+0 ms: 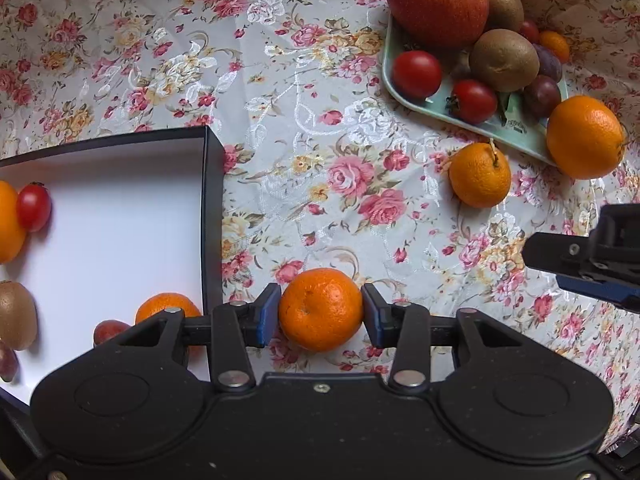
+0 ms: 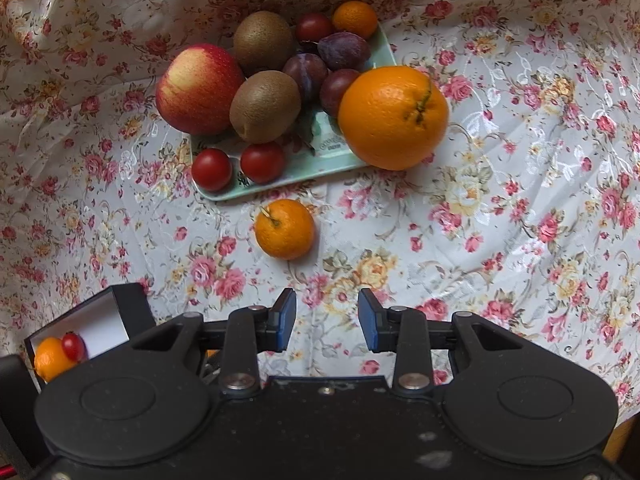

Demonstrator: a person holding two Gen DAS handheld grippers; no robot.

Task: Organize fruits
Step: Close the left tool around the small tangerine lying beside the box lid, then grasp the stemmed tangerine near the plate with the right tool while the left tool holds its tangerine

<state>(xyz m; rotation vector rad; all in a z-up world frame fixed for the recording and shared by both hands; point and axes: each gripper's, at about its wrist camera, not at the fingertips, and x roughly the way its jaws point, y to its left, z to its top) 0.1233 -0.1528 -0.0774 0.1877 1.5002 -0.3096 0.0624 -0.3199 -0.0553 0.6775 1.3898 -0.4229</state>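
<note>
Flowered cloth [image 2: 520,184], pink roses on white, covers the whole table. On it sits a black box [image 1: 214,216] with a white inside, and in there I can see a cherry tomato [image 1: 33,207] touching an orange fruit, a kiwi [image 1: 16,314] and another tangerine near the wall. Well apart from the box stands a pale green tray [image 2: 304,168] piled with a red apple [image 2: 198,88], two kiwis, dark plums and cherry tomatoes. A big orange [image 2: 392,118] leans on the tray's corner. A stemmed tangerine [image 2: 285,229] lies on the cloth just beside the tray's front edge. The left gripper [image 1: 321,312] has its blue pads pressed on either side of a small tangerine [image 1: 320,309], just outside the box wall. The right gripper [image 2: 327,320] holds nothing, its jaws parted above the cloth.
</note>
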